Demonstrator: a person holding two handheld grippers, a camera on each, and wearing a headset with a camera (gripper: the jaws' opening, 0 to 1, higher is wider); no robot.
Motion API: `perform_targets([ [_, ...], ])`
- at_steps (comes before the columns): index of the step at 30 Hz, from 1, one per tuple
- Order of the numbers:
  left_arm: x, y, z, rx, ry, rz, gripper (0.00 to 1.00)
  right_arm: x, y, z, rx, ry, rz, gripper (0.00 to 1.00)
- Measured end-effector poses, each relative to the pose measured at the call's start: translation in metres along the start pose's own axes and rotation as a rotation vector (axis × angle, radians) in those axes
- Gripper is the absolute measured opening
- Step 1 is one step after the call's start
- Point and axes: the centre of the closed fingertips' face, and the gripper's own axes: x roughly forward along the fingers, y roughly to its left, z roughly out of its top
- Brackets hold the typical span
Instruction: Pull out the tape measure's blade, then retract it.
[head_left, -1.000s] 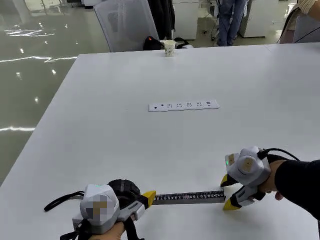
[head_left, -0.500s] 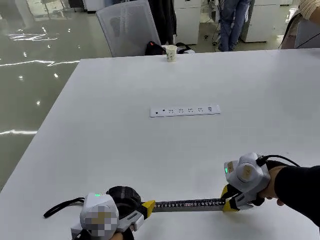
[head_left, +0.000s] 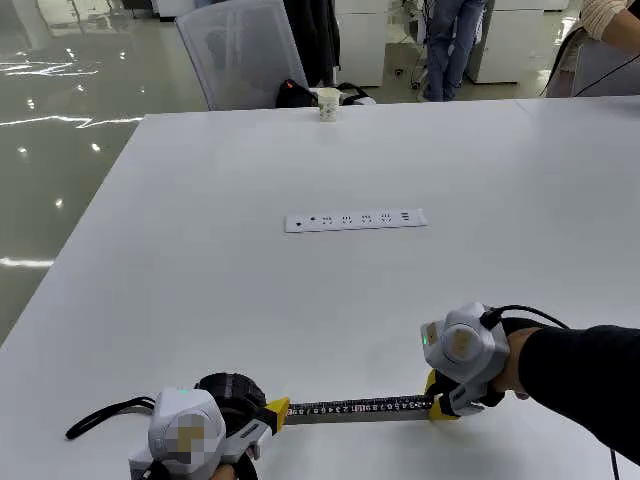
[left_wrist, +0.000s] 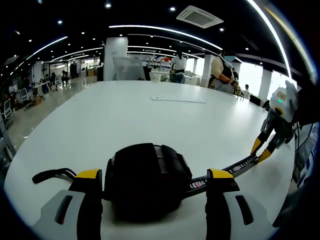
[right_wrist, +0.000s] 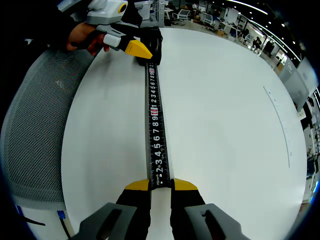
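- Left tongs (left_wrist: 154, 174): clamped on the tape measure case (head_left: 230, 393), one yellow-tipped jaw against each flank of the black housing. The case rests on the white worktop (head_left: 300, 300) at its near edge, on the person's left.
- Right tongs (right_wrist: 161, 185): closed on the free end of the blade (right_wrist: 155, 120). In the right gripper view the two jaws stand close together with the end of the blade pinched between them. In the head view these tongs sit to the right of the case, low over the worktop.
- Blade: drawn out in a straight line from the mouth of the case to the right tongs, lying flat on or just above the worktop with its printed scale facing up. Whether it touches the surface along its length cannot be told.
- Wrist strap (head_left: 100, 412): trails loose on the worktop to the left of the case.
- Background: a power strip (head_left: 355, 219) lies mid-worktop and a paper cup (head_left: 328, 103) stands at the far edge, both well apart from the work.
- Progress (judged): the first half of the task, pulling out the blade, is under way or complete, since a clear stretch of blade is exposed between the two tongs. The pictures do not settle whether more blade is meant to come out.
- Remaining (judged): the retraction is not yet done. It calls for bringing the blade end back towards the case, guided so the blade does not snap home.
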Motion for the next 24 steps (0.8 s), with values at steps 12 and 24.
perform_targets([
  [12,0.002,0.013,0.002,0.018,0.071,0.051,0.65,0.0,-0.001,-0.001,0.011,0.033,0.0,0.11],
  [24,0.005,0.011,0.005,0.025,0.091,0.007,0.63,-0.001,-0.002,-0.001,0.048,0.0,-0.014,0.11],
])
